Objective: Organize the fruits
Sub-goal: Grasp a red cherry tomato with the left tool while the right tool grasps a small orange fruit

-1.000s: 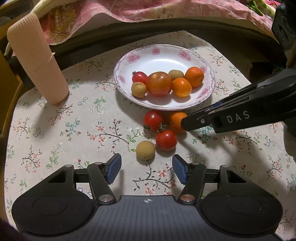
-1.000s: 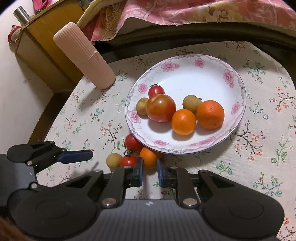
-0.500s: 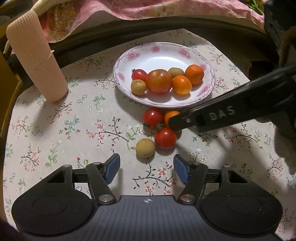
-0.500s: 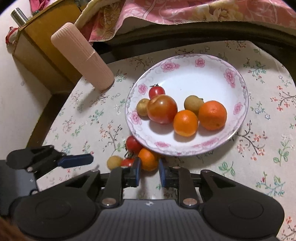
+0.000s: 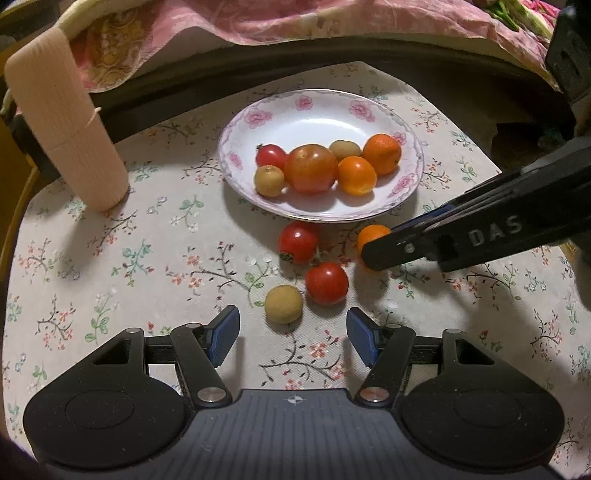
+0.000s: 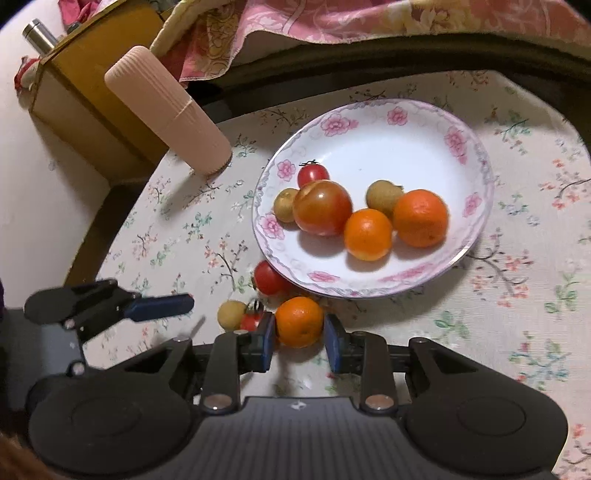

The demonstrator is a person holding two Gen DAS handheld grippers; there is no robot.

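A white flowered plate (image 5: 369,110) (image 6: 406,147) holds several fruits: a big tomato (image 5: 311,168), two oranges, a cherry tomato and two longans. On the tablecloth in front of it lie two cherry tomatoes (image 5: 298,243) (image 5: 327,283), a longan (image 5: 283,304) and a small orange (image 6: 299,321) (image 5: 369,236). My right gripper (image 6: 300,341) is open with its fingers on either side of the small orange, left pad near it. My left gripper (image 5: 291,338) is open and empty, just short of the longan.
A tall ribbed pink cylinder (image 5: 62,122) (image 6: 166,110) stands at the table's far left. A wooden cabinet (image 6: 85,107) is beyond the left edge. A pink floral cloth (image 5: 295,18) lies behind the table's dark rim.
My right gripper has opened wider around the small orange and moved back slightly. The left gripper stayed open and shifted little.
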